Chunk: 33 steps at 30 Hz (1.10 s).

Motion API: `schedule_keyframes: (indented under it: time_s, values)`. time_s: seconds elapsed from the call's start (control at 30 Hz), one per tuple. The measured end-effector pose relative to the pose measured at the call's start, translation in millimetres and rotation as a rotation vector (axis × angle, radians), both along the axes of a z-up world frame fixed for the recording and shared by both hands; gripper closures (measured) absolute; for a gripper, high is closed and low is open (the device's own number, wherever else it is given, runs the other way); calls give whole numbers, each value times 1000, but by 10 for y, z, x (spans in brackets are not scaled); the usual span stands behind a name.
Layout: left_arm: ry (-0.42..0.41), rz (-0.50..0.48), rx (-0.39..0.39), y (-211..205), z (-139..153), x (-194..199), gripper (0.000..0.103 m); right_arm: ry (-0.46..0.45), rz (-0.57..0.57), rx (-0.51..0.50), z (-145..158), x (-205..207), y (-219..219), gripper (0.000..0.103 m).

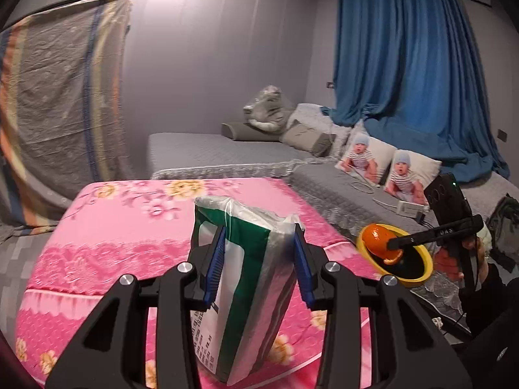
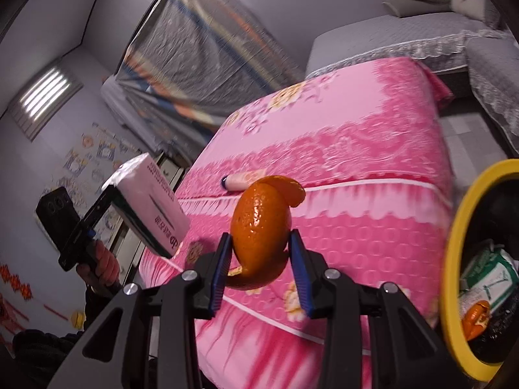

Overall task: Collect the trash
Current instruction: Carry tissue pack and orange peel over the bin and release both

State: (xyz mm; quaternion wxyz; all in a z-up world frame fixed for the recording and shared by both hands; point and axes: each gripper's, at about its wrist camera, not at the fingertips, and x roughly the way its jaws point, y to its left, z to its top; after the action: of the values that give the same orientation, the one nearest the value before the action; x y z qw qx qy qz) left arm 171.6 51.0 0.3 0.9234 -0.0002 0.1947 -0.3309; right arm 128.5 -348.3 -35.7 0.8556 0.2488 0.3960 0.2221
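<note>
Left wrist view: left gripper (image 1: 259, 256) fingers clamp a green-and-white plastic tissue pack (image 1: 246, 278); right gripper (image 2: 261, 265) fingers pinch curled orange peel (image 2: 261, 227).

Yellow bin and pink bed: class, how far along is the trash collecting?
Done: the yellow bin already holds a wrapper and peel. In hand: the left gripper clamps a tissue pack; the right gripper clamps orange peel. Left: a small tube lies on the bed.
</note>
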Motion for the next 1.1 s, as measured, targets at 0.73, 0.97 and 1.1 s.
schedule_keyframes:
  time_s: [0.73, 0.97, 1.1]
  values:
    - [46, -465, -11, -2598, -53, 127, 66, -43, -540, -120, -238, -739, -1489, 69]
    - [94, -475, 27, -3274, -280, 168, 66, -19, -625, -153, -404, -869, -1738, 69]
    - [137, -477, 52, -3653, -466, 186, 66, 6, -672, -178, -523, -902, -1860, 69]
